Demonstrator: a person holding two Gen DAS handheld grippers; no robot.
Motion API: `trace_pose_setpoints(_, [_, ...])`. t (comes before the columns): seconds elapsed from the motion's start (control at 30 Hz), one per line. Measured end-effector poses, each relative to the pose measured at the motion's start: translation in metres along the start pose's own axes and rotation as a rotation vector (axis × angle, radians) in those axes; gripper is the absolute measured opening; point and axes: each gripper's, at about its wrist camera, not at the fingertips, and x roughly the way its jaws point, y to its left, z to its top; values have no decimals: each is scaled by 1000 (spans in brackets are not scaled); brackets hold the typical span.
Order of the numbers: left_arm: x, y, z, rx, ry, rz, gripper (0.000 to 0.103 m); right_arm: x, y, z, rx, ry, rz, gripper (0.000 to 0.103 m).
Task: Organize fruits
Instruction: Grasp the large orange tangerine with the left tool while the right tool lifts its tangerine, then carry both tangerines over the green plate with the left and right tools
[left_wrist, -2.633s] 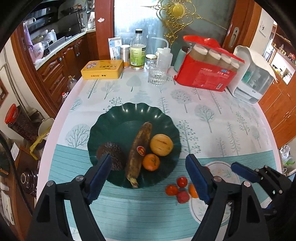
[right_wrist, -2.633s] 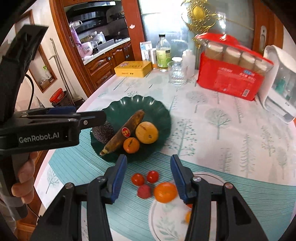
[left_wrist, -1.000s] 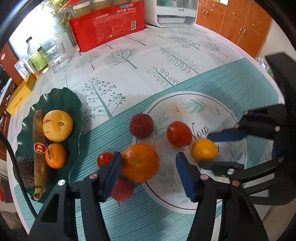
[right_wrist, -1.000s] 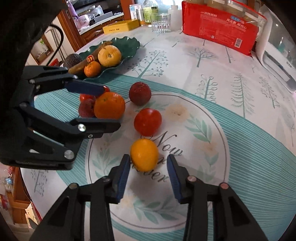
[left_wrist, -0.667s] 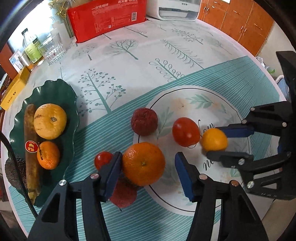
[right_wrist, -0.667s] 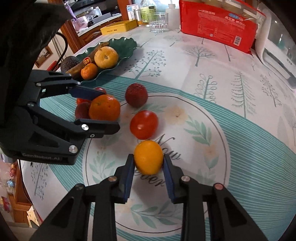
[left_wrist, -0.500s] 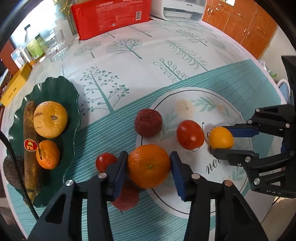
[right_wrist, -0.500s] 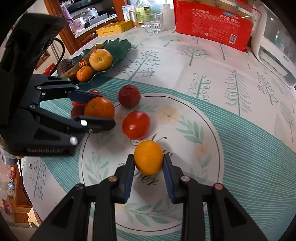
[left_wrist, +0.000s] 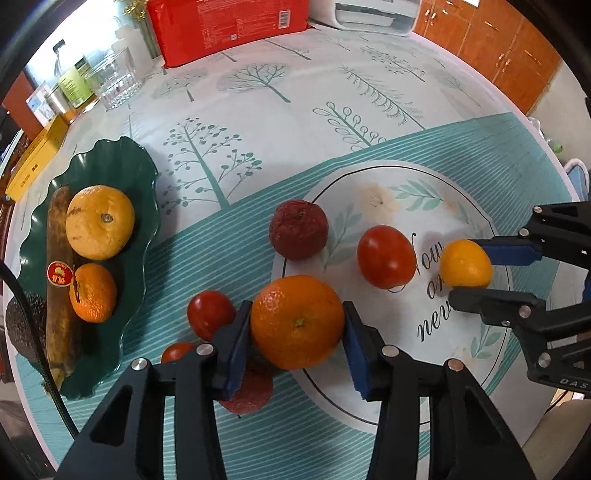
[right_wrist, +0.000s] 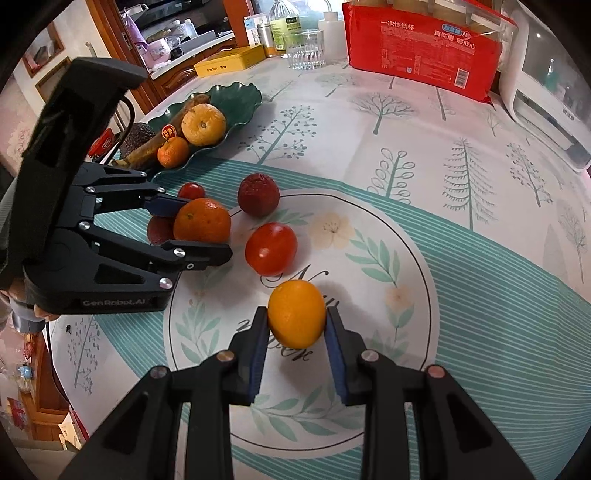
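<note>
i am holding the left gripper (left_wrist: 297, 326) closed onto the large orange (left_wrist: 297, 321), both blue pads pressing its sides, at the left rim of the printed circle on the tablecloth (left_wrist: 258, 122). i am clamping the right gripper (right_wrist: 296, 328) on the small yellow-orange fruit (right_wrist: 296, 314) inside that circle. a red tomato (right_wrist: 270, 249) and a dark red fruit (right_wrist: 258, 194) are lying between them and the green plate (right_wrist: 243, 99), which is carrying a banana (left_wrist: 59, 280), two citrus and an avocado.
</note>
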Motion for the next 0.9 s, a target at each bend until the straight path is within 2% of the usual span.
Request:
trace_pose_setpoints(0.17, [-8, -5, -5, -49, -9, 23, 43, -13, 1, 0, -13, -20, 8, 30])
trace_pose_setpoints(0.4, [-39, -15, -13, -177, -43, 46, 43, -37, 5, -3, -50, -50, 14, 30])
trace_pose_setpoints(0.57, [-64, -20, -27, -286, -85, 31, 43, -55, 9, -8, -86, -71, 20, 30])
trace_pose_setpoints(0.9, [-118, -21, -63, -420, -141, 54, 43, -82, 32, -3, -135, -106, 75, 30])
